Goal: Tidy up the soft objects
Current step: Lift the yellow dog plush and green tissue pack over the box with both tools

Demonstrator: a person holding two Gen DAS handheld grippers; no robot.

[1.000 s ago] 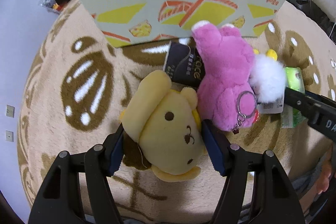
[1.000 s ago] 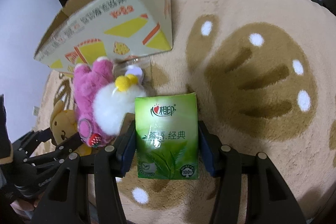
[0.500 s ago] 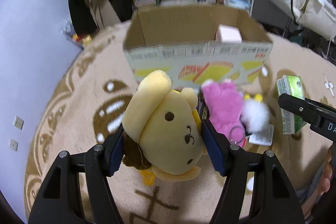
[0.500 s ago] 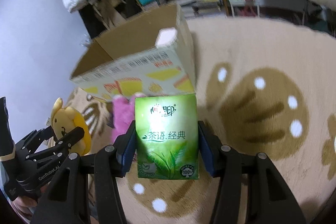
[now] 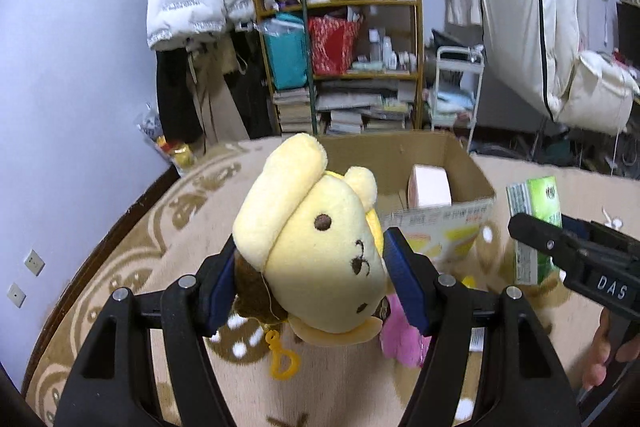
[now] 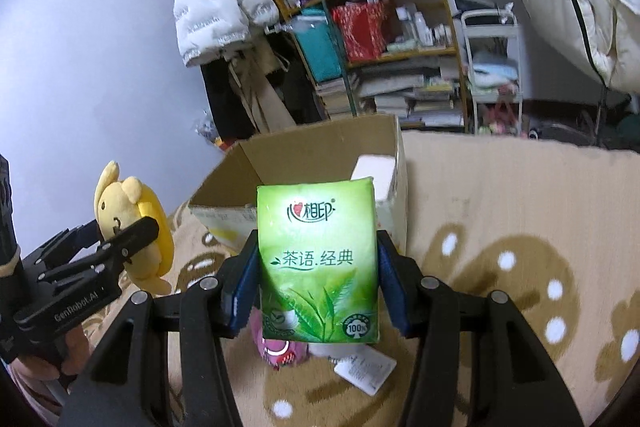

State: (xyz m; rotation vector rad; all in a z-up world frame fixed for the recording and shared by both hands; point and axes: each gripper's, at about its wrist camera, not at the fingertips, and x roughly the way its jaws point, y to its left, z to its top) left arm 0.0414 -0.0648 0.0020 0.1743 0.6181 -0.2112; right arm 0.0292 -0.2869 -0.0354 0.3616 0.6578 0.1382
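Yellow plush dog [image 5: 320, 259], light and compressible, is clenched across its head by the left gripper [image 5: 316, 287]; the right gripper [image 6: 318, 283] jaws grasp the soft, yielding tissue pack [image 6: 318, 263] by its sides.

Cardboard box [image 5: 436, 163] on rug [image 5: 152, 227], before shelf [image 5: 360, 67]; plush dog [image 5: 316, 251] left of tissue pack [image 6: 318, 263], both before box.

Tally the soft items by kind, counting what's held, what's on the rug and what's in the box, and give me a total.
Plush toys: 2, the yellow dog plush and the pink plush.
Tissue packs: 2, the green tissue pack and the pink pack in the cardboard box.
Total: 4.
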